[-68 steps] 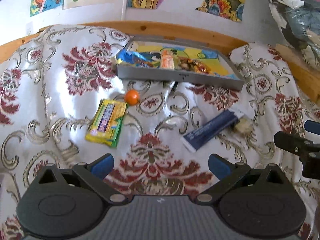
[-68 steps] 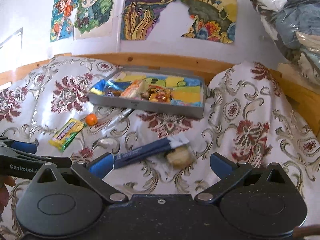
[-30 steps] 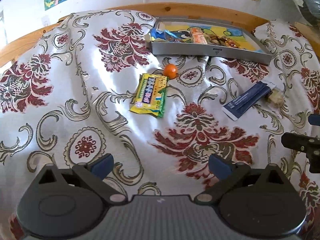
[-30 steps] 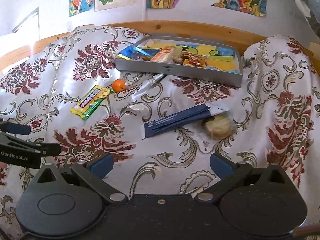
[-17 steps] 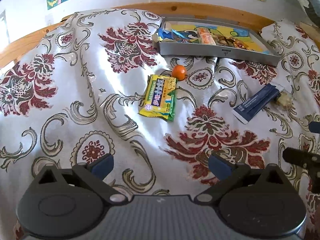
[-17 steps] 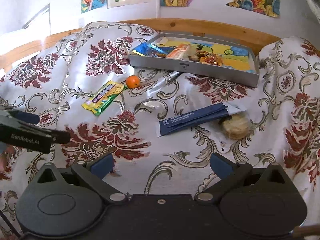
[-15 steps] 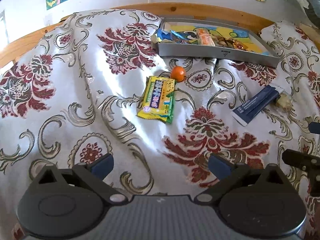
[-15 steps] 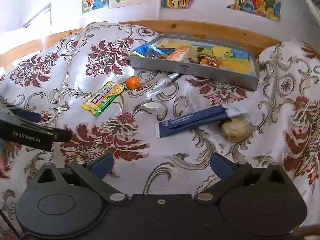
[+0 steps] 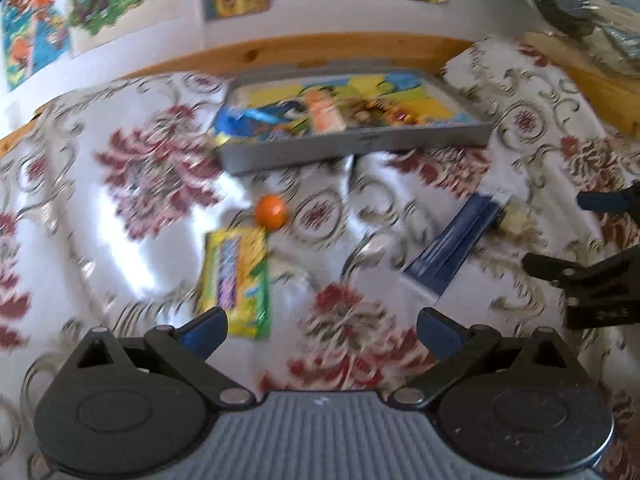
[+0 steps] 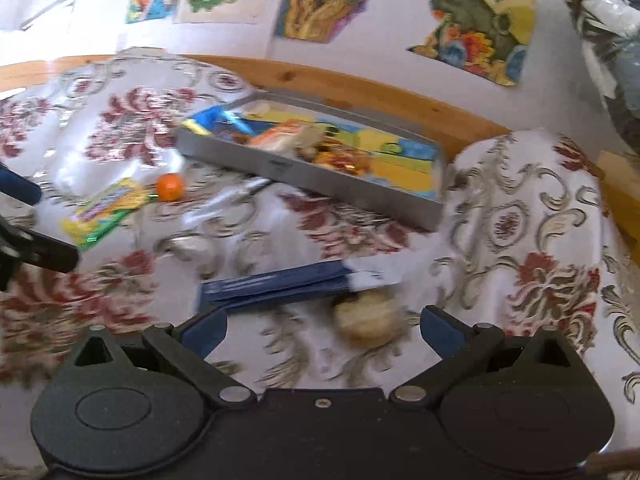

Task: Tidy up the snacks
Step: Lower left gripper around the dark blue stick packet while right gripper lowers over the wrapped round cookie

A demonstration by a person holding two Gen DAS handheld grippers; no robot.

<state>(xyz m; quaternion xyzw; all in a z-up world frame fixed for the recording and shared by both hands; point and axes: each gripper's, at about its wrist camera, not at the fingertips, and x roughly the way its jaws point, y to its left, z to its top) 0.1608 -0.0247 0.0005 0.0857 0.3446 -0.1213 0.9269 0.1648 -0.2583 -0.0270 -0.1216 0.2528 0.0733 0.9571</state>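
A grey tray (image 9: 360, 145) (image 10: 320, 180) with several wrapped snacks stands at the back of the floral cloth. In front of it lie a small orange ball (image 9: 272, 210) (image 10: 170, 187), a yellow-green snack packet (image 9: 236, 280) (image 10: 106, 210), a dark blue packet (image 9: 456, 248) (image 10: 276, 282) and a pale round cookie (image 9: 516, 220) (image 10: 366, 322). My left gripper (image 9: 322, 326) is open, its left finger at the near end of the yellow-green packet. My right gripper (image 10: 324, 330) is open, low over the cookie and the blue packet's near edge. Neither holds anything.
The floral cloth (image 9: 140, 184) covers the whole surface, humped at the right (image 10: 540, 208). A wooden rail (image 9: 320, 48) and a wall with drawings run behind the tray. Bagged bundles (image 10: 608, 40) hang at the upper right. The right gripper shows in the left wrist view (image 9: 600, 240).
Both views have closed in on the snacks and are motion-blurred. The left gripper has come up to the yellow-green packet; the right one has dropped towards the cookie and blue packet. Both stay open.
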